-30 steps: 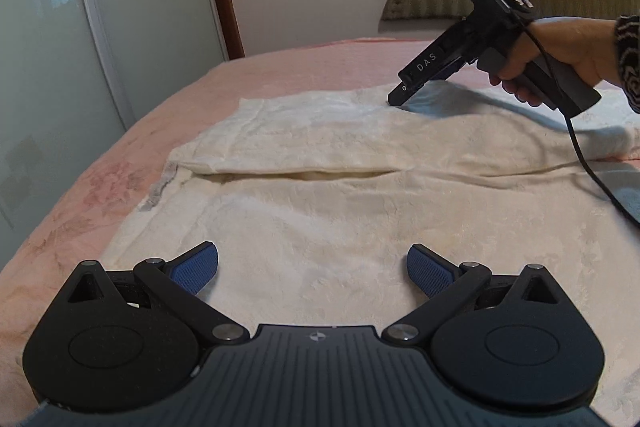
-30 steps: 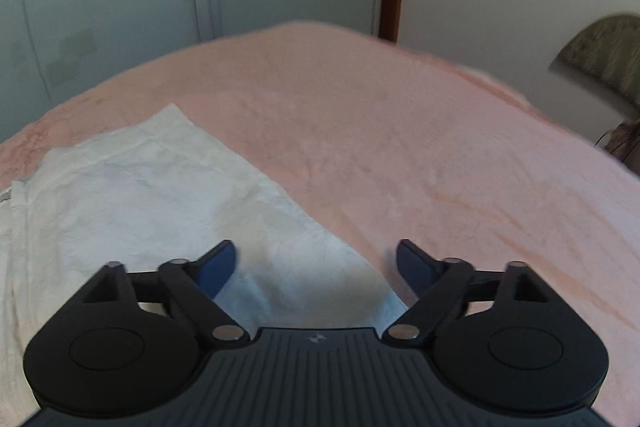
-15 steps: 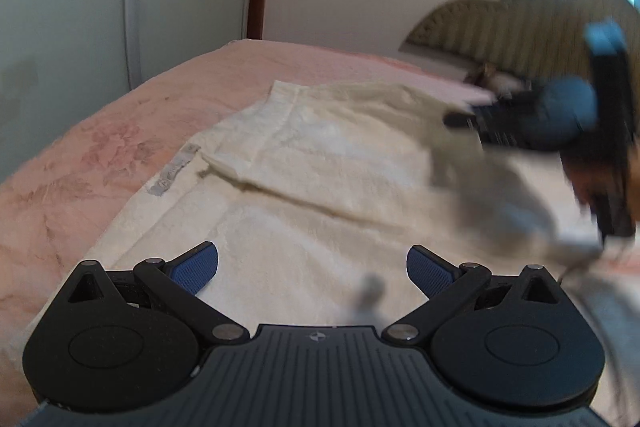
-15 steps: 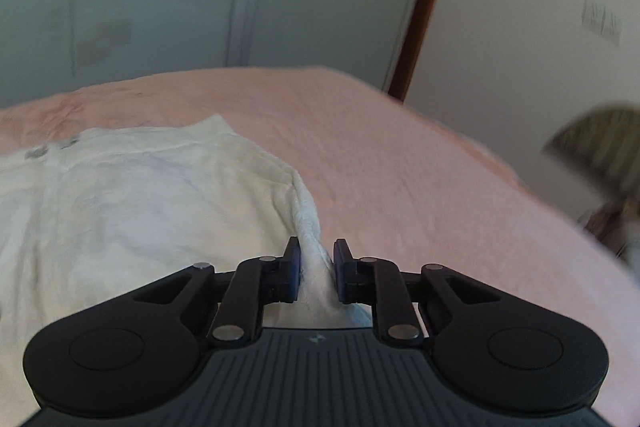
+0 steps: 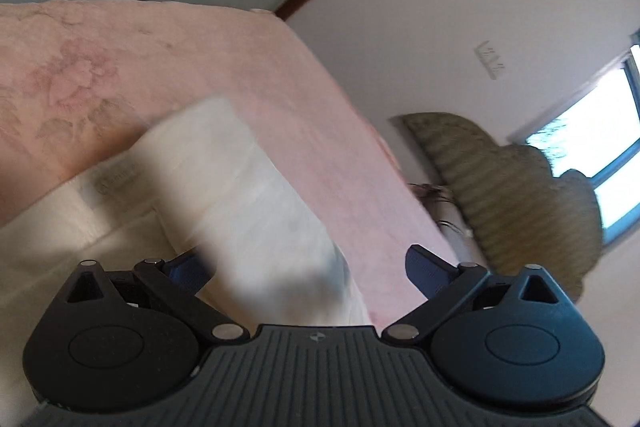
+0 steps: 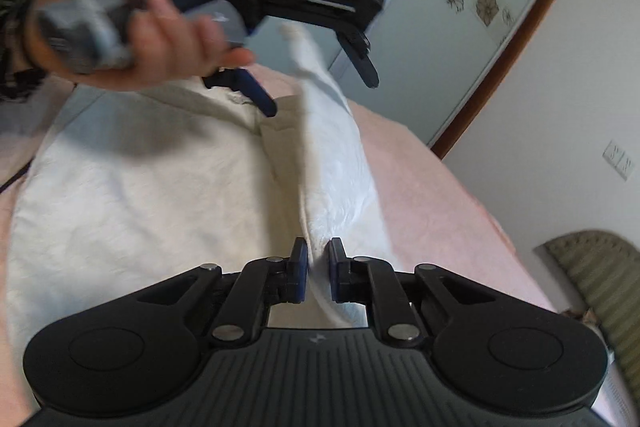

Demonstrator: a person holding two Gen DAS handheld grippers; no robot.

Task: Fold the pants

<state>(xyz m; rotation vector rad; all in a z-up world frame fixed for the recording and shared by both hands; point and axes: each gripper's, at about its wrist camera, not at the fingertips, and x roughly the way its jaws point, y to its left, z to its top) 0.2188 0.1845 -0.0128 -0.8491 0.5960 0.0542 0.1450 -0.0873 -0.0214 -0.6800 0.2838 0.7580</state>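
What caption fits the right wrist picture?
Right gripper shut on white pants, lifting a fold over the pink bed.

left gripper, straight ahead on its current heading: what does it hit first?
Probably the lifted fold of the pants, which rises blurred between the open fingers of the left gripper; its jaws have just been closing. Beyond lies the pink bed. Depth is unclear.

One pair of cream textured fabric pants (image 6: 140, 187), one pink floral bed (image 5: 120, 59), two black tongs with blue pads: left tongs (image 6: 320, 83), right tongs (image 6: 318, 271).
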